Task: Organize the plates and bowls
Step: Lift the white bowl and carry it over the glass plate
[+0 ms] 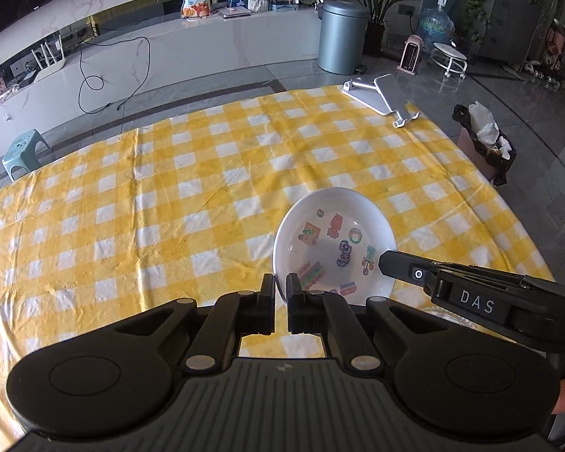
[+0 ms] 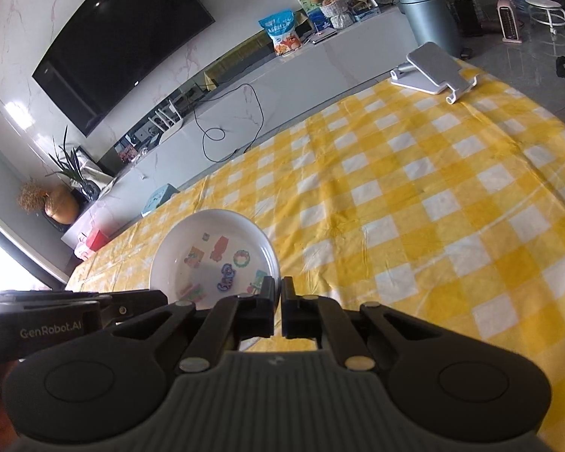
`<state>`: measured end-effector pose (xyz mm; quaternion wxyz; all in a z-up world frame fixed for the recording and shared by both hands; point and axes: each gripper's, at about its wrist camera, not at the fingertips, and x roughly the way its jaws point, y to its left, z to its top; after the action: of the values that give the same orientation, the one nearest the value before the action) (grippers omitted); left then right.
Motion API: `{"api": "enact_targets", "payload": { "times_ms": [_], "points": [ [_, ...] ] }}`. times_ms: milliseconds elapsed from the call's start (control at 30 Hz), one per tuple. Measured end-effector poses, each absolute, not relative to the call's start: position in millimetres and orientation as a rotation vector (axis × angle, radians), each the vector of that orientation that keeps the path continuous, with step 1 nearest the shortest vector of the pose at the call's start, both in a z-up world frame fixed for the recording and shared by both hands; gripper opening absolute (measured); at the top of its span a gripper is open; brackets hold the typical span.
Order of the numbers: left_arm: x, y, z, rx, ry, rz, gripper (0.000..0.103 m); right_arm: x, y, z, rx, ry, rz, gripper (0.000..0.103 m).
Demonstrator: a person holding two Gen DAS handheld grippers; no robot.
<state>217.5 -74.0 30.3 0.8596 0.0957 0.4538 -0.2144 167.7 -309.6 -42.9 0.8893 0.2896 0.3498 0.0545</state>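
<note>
Checked tablecloth (image 1: 169,207): one plate (image 1: 331,241), two grippers clamping rim

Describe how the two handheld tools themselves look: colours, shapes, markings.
Both tools are matte black plastic. The left tool and right tool each have two short blocky fingers on angled link arms with silver pivot pins, round discs either side, and a grey ribbed base. Side markings read "DAS" and "GenRobot.AI". No cables or sleeves show.

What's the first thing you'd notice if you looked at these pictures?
Probably the white plate with cartoon stickers, pinched at its rim by both grippers: the left gripper on its near edge, the right gripper on the other side. Under it spreads the bright yellow checked tablecloth, with a silver phone stand at the far corner.
</note>
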Motion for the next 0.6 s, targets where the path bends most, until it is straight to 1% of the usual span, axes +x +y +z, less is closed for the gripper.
{"api": "enact_targets", "payload": {
  "times_ms": [267,433,600],
  "points": [
    [152,-82,42,0.089,0.889,-0.475,0.005,101,-329,-20,0.636,0.664,0.05,0.0],
    [121,-75,33,-0.084,0.883,-0.489,0.005,62,-336,-6,0.584,0.637,0.011,0.0],
    [104,-75,21,-0.145,0.891,-0.49,0.005,35,-340,-5,0.546,0.647,-0.009,0.0]
  ]
}}
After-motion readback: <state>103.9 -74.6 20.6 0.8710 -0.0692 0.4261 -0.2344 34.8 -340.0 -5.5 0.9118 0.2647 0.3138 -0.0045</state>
